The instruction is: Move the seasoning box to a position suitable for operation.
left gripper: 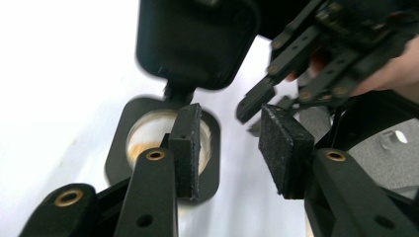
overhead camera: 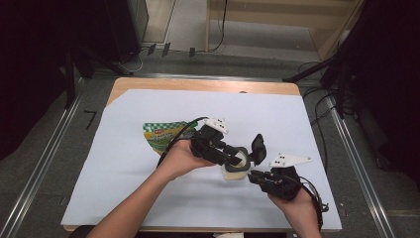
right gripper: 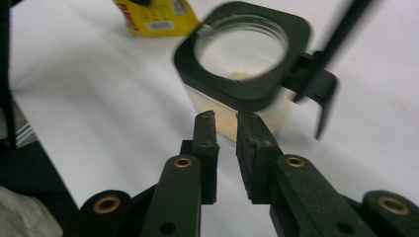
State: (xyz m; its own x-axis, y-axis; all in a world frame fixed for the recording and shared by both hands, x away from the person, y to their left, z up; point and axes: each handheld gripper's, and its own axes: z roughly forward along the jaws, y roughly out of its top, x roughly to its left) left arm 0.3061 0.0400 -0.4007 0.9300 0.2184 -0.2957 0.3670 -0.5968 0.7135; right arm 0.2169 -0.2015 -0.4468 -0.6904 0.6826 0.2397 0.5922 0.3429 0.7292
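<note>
Since the container (overhead camera: 235,171) stands mid-table on the white sheet (overhead camera: 124,198) with its hinged black lid (overhead camera: 258,147) flipped up and open, and neither gripper has hold of it, the chief risk, as I judge it, is a knock that tips it; in the left gripper view the left gripper (left gripper: 230,143) has its jaws apart with nothing pressed between the pads, one pad hanging just over the container's black rim (left gripper: 116,163), so a careless drop or sideways drift could catch that rim and topple the thing; some pale contents show at the bottom of the open mouth, and these would spill onto the sheet if it went over; the right gripper (right gripper: 226,123) has its jaws only a narrow gap apart and empty, pointing at the near wall of the container just below the rim, and a push from there with no counter-hold might slide or tilt it; the raised lid looks prone to snagging, since it stands between the two grippers in the high view and either one swinging through could wrench it or drag the container along; the green-and-yellow packet (overhead camera: 162,134) lies well apart to the left and seems out of harm's way.
</note>
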